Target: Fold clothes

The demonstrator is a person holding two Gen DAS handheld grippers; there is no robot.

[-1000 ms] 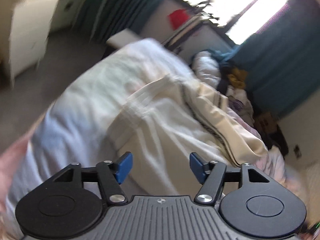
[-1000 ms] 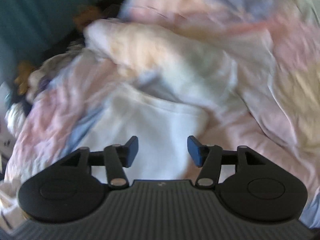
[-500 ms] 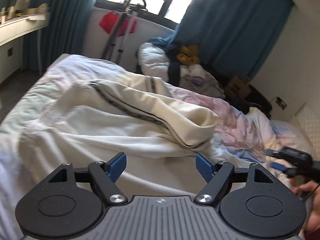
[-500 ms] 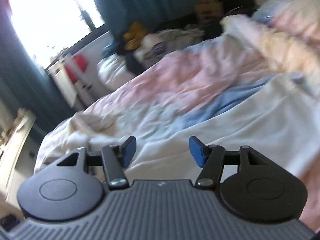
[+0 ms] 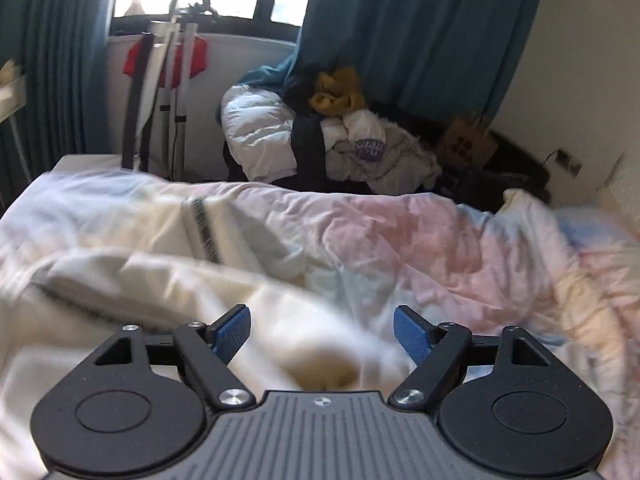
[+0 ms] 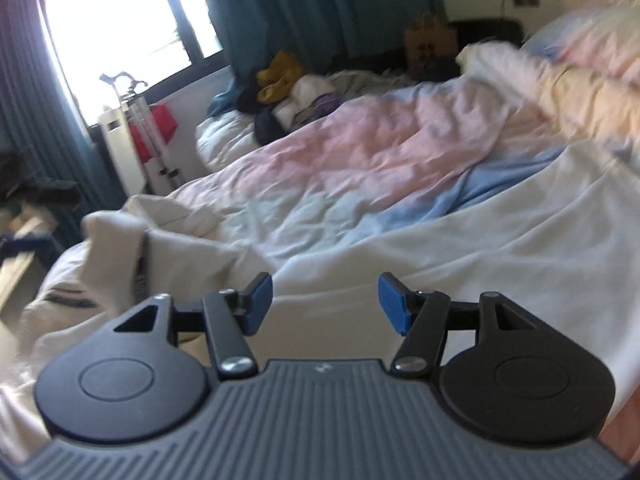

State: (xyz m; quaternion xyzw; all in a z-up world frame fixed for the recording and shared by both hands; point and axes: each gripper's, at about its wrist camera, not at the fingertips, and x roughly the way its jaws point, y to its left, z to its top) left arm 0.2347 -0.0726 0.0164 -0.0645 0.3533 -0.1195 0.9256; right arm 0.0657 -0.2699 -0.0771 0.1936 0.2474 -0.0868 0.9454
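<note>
Left wrist view, cream garment (image 5: 132,280) on bed (image 5: 400,240), brown bag (image 5: 466,146) beyond

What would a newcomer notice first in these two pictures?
First, the rumpled pastel duvet, pink and blue, which covers most of the bed, with a cream garment with a dark striped trim lying on its near side. Behind the bed, against the teal curtains, a heap of clothes topped by a mustard-yellow piece draws the eye. Low in each view, the left gripper and the right gripper stand open with nothing between the blue pads.
</note>
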